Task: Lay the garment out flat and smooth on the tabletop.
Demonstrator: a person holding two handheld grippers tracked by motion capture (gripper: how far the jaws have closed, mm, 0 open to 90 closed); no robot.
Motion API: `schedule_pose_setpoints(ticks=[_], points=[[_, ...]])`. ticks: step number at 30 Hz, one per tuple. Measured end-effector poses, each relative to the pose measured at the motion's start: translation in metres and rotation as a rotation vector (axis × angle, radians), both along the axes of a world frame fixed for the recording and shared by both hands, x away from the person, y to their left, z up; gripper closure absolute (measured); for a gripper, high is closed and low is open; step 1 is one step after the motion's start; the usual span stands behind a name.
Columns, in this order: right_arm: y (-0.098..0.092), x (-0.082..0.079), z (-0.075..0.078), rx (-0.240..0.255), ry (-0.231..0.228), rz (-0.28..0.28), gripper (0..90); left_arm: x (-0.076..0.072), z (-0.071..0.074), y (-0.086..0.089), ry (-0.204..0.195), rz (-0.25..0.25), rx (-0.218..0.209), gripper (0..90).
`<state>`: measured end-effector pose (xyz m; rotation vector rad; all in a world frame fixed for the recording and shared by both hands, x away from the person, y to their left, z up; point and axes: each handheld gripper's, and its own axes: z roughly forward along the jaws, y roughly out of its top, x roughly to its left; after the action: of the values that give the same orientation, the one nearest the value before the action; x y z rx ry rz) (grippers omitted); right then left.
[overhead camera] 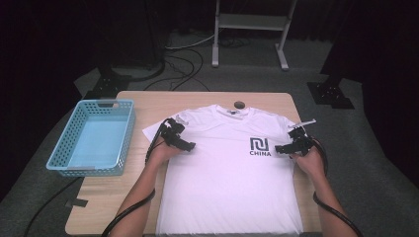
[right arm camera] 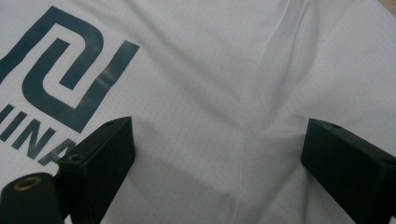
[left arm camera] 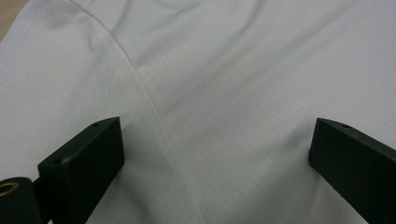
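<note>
Lying flat and face up across a light wooden table (overhead camera: 276,101), a white T-shirt (overhead camera: 227,187) is spreading from its collar at the far edge to its hem at the near edge, where it is hanging slightly over. A person's two forearms are coming in from the bottom of the high view, each hand holding a black two-jaw gripper over the shirt's upper part. The left gripper (overhead camera: 189,146) is hovering just inside the shirt's left sleeve seam, its jaws standing wide apart with nothing between them; in the left gripper view (left arm camera: 215,163) the seam is running down the fabric between the jaws. The right gripper (overhead camera: 279,148) is sitting at the shirt's right side, just beside a dark printed logo (overhead camera: 259,146) with the word CHINA beneath it, and its jaws are likewise standing wide apart and gripping nothing; the right gripper view (right arm camera: 217,158) is showing a fold of cloth between them. Whether the jaw tips are touching the fabric cannot be told. A pale blue perforated basket (overhead camera: 126,136) is resting at the table's left edge, well apart from the shirt.
</note>
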<state>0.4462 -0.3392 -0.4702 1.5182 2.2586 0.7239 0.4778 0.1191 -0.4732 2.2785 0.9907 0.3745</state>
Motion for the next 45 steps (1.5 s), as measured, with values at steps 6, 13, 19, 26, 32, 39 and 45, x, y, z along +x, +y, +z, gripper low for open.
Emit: schedule_pose_setpoints(ticks=[6, 13, 19, 26, 32, 39, 45], points=[[0.000, 0.010, 0.001, -0.002, 0.009, -0.007, 9.1, 0.014, 0.000, 0.000, 0.002, 0.003, -0.001, 2.5], [0.001, 0.021, 0.001, -0.002, 0.011, -0.014, 8.6, 0.031, 0.001, -0.001, 0.005, 0.010, 0.002, 2.4], [0.003, 0.034, 0.001, -0.001, 0.011, -0.024, 7.7, 0.043, 0.001, 0.001, 0.003, 0.018, -0.001, 2.5], [0.010, 0.053, 0.001, -0.001, 0.022, -0.019, 6.3, 0.053, 0.000, 0.007, -0.009, 0.037, -0.011, 2.5], [0.015, 0.069, 0.001, -0.004, 0.019, -0.004, 5.4, 0.062, 0.000, 0.012, -0.010, 0.051, -0.010, 2.5], [0.020, 0.084, 0.000, -0.002, 0.010, 0.020, 4.4, 0.071, -0.001, 0.018, -0.018, 0.069, -0.020, 2.5], [0.022, 0.098, 0.000, -0.002, 0.008, 0.045, 4.1, 0.078, -0.001, 0.021, -0.020, 0.079, -0.021, 2.5]])
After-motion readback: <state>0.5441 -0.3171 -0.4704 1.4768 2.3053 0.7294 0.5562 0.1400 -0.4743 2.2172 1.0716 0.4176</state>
